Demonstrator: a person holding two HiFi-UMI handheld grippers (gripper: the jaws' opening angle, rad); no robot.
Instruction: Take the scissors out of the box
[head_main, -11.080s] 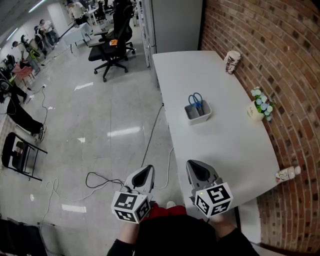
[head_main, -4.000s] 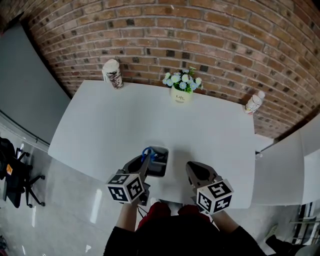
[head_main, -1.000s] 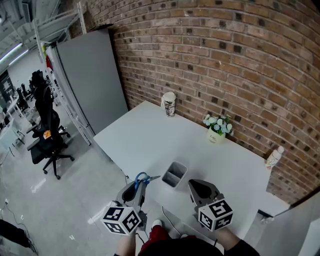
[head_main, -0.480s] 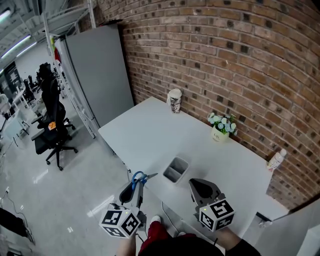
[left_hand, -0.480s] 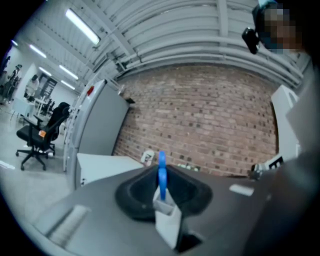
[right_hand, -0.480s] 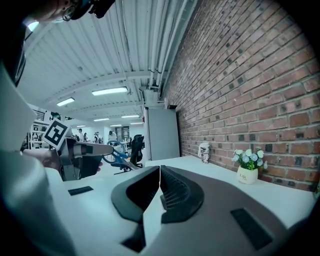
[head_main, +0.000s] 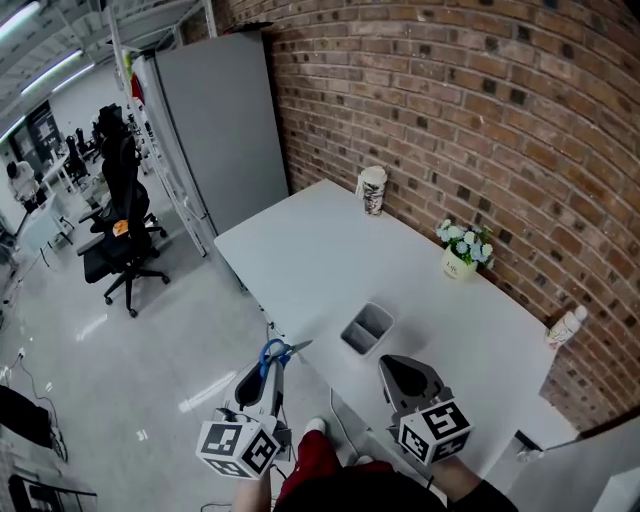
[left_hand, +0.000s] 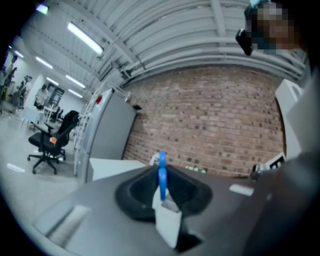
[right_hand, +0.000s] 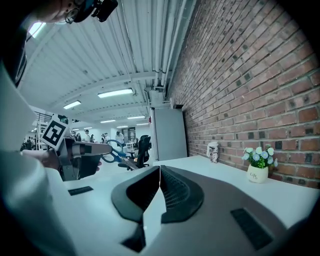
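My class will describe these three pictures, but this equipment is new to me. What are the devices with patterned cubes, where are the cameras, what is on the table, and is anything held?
A person holds a two-jaw gripper in each hand; the patterned cubes are part of them. One camera sits on the person's head, looking down; one rides on each gripper. On the white table stand a grey box, a cup, a flower pot and a bottle. The left gripper is shut on blue-handled scissors, outside the box. The right gripper has its jaws together, empty.

One each: scissors, box, cup, flowerpot, bottle
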